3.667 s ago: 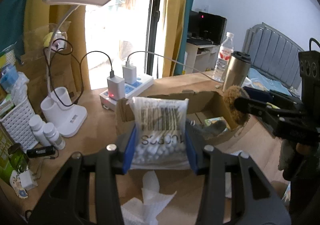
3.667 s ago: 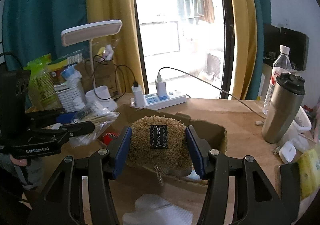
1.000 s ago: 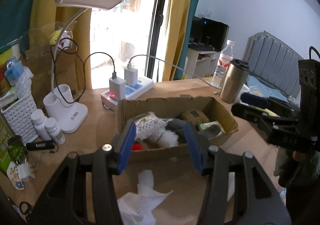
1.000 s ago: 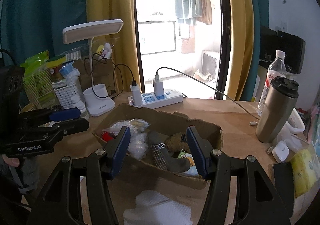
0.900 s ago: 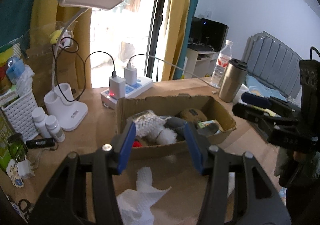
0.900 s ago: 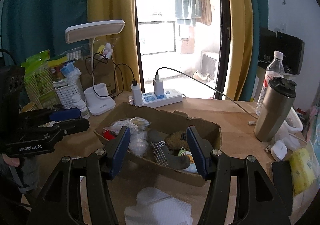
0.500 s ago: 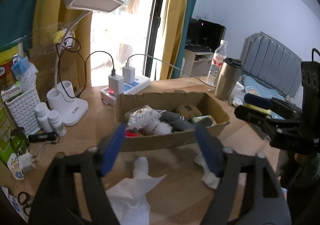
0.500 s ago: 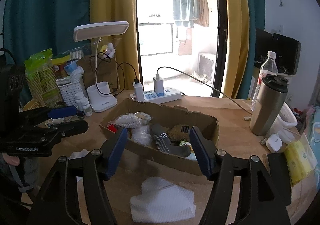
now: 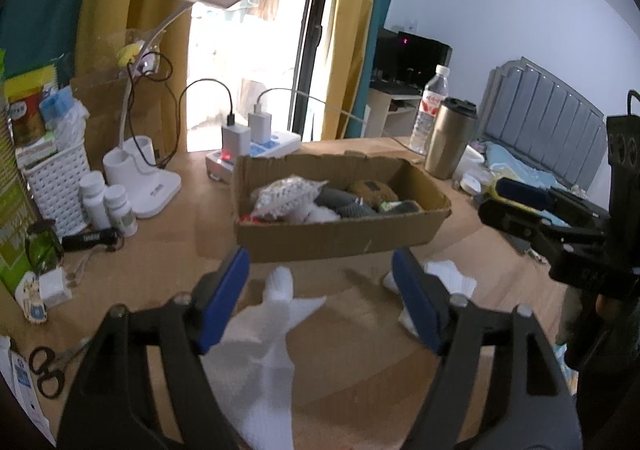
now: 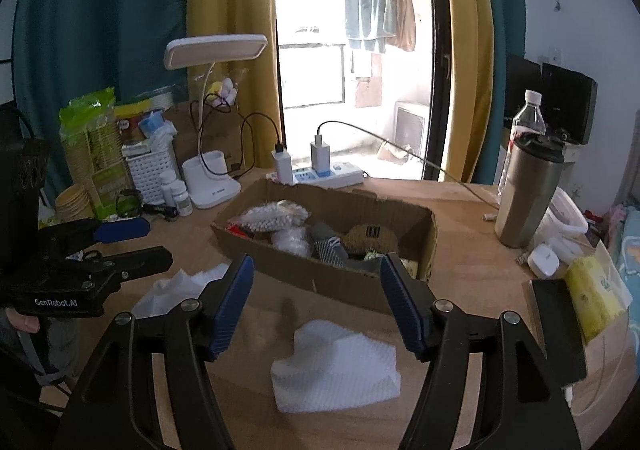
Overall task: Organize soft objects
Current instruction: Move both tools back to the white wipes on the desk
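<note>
Where tissue (image 10: 336, 364) lies before the cardboard box (image 10: 352, 282), tumbler (image 10: 528, 194) stands beside

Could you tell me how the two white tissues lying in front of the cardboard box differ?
The tissue under the left gripper is crumpled, with a peak sticking up; the tissue under the right gripper is folded into a flat, neat pad. The crumpled one looks smooth, the folded one shows an embossed dotted pattern. Both are white, lie loose on the wooden desk, outside the cardboard box.

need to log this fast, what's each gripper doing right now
left gripper: open, jaws just opened wider, holding nothing.
right gripper: open, jaws just opened a little wider, holding nothing.
</note>
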`<state>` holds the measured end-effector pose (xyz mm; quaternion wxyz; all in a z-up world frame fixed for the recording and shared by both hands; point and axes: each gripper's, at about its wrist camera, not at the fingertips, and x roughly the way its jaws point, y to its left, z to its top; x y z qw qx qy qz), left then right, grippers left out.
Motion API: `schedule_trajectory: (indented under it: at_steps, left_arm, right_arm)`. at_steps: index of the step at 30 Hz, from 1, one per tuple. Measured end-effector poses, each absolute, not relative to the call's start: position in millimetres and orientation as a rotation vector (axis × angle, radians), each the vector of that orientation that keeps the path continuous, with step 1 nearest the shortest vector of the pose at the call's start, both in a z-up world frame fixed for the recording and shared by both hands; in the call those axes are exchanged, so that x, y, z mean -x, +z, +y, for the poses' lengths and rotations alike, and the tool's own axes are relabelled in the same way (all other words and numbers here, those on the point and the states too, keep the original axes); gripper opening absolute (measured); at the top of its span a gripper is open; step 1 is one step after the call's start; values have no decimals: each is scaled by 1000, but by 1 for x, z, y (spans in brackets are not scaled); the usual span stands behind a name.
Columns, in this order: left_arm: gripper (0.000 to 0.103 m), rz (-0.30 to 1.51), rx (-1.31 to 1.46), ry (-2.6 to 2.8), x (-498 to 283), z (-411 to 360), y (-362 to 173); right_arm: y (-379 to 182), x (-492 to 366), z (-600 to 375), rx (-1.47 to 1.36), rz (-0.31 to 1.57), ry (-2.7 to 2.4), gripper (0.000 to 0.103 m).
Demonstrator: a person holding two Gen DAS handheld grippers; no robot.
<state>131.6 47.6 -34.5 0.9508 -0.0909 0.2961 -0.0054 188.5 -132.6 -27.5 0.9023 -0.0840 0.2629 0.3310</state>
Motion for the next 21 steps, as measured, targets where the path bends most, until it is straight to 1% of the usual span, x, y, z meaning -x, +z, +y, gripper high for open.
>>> schedule_trajectory:
  at_steps: [13, 21]
  left_arm:
    - [75, 637, 181, -13, -114, 33, -52]
    - [75, 675, 191, -6, -112, 31, -70]
  right_arm:
    - [-41, -171, -144, 159, 571, 705, 69]
    - [-63, -168, -143, 179, 632, 714, 69]
